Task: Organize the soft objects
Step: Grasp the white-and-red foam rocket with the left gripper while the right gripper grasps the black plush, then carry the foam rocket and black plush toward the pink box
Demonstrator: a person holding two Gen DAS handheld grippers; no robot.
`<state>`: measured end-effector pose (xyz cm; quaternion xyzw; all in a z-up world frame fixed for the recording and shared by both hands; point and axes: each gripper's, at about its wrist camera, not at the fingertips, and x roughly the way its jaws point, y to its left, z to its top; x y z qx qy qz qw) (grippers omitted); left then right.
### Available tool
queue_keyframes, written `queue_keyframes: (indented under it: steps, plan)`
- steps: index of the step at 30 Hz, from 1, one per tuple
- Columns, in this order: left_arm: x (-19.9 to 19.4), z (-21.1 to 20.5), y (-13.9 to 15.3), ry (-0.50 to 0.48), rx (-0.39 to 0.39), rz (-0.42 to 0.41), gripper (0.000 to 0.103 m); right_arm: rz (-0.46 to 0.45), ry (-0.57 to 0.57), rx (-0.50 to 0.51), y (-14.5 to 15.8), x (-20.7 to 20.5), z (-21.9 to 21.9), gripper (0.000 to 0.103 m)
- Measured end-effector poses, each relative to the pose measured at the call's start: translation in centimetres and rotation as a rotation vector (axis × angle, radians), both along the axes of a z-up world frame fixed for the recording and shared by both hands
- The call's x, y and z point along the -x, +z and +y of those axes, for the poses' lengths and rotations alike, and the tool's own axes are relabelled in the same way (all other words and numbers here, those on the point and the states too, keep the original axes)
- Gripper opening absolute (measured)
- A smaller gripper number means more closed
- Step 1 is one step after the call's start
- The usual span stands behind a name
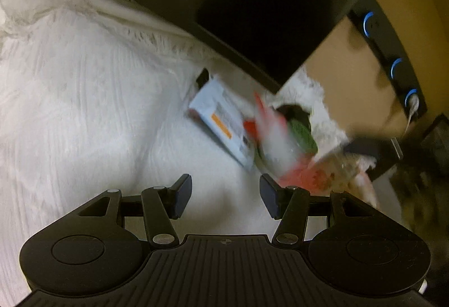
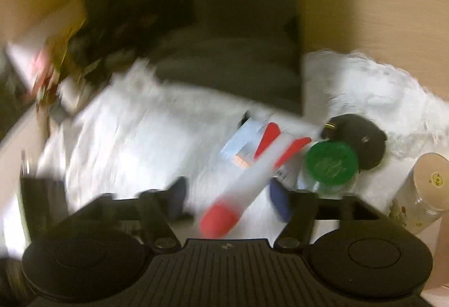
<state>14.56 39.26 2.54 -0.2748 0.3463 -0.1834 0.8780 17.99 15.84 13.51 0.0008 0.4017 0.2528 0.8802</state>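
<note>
Tan wooden tabletop [image 1: 336, 59] under warm yellowish light, a dark panel [image 1: 252, 12] leaning across its far edge, black strip [image 1: 393, 54] with three blue-lit rings at the right corner

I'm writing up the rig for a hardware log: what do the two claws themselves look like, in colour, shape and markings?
Both look alike. The left claw has a matte black ribbed body with a small round emblem, two large round black housings, black link arms with silver pivot pins, and flat dark navy fingers. The right claw, though blurred, shows the same black ribbed body, round housings and dark blue fingers. No cables or sleeves are visible.
</note>
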Motion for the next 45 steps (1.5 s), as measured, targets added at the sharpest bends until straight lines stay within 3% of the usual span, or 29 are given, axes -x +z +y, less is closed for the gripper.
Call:
queue_keyframes:
  steps: [3, 6, 9, 13, 17, 20, 25, 30, 35, 37, 38, 45]
  plan:
    - [-0.3, 1.1, 0.2, 0.023, 0.002, -0.008, 0.058, -0.048, 0.059, 0.1, 0.3, 1.7, 1.2, 0.076]
    - [-0.4, 2.2, 0.1, 0.041, -0.005, 0.0, 0.058, -0.112, 0.026, 0.17, 0.4, 1.3, 0.6, 0.081]
    - [-0.1, 2.8, 0.0, 0.044, -0.016, 0.009, 0.058, -0.172, -0.08, 0.291, 0.3, -2.5, -0.5, 0.089]
    - [-0.5, 1.9, 0.9, -0.026, -0.045, -0.006, 0.058, -0.09, -0.23, 0.445, -1.3, -9.9, -2.0, 0.089]
    - [-1.3, -1.3, 2.3, -0.127, -0.139, -0.062, 0.058, 0.054, -0.345, 0.396, -3.9, -15.9, -3.9, 0.089]
    - [-1.7, -3.0, 2.6, -0.149, -0.206, -0.082, 0.058, 0.133, -0.404, 0.366, -5.6, -17.9, -4.8, 0.09]
    - [-3.4, -5.4, 1.8, -0.187, -0.3, -0.06, 0.058, 0.264, -0.446, 0.23, -7.5, -19.9, -6.9, 0.086]
    - [-5.6, -7.7, 0.1, -0.21, -0.402, -0.034, 0.058, 0.13, -0.446, 0.218, -3.8, -17.1, -7.6, 0.082]
    - [-7.2, -9.0, -1.2, -0.227, -0.437, -0.006, 0.058, 0.029, -0.405, 0.211, 0.8, -13.6, -8.1, 0.083]
    - [-7.6, -9.3, -1.7, -0.234, -0.438, -0.003, 0.046, 0.003, -0.394, 0.239, 1.8, -12.3, -8.3, 0.083]
    - [-7.6, -9.3, -1.7, -0.242, -0.439, -0.01, 0.033, -0.003, -0.392, 0.248, 2.2, -11.8, -7.9, 0.083]
    - [-7.1, -9.1, 1.9, -0.252, -0.458, -0.084, 0.032, -0.058, -0.408, 0.247, 5.2, -9.1, -10.9, 0.083]
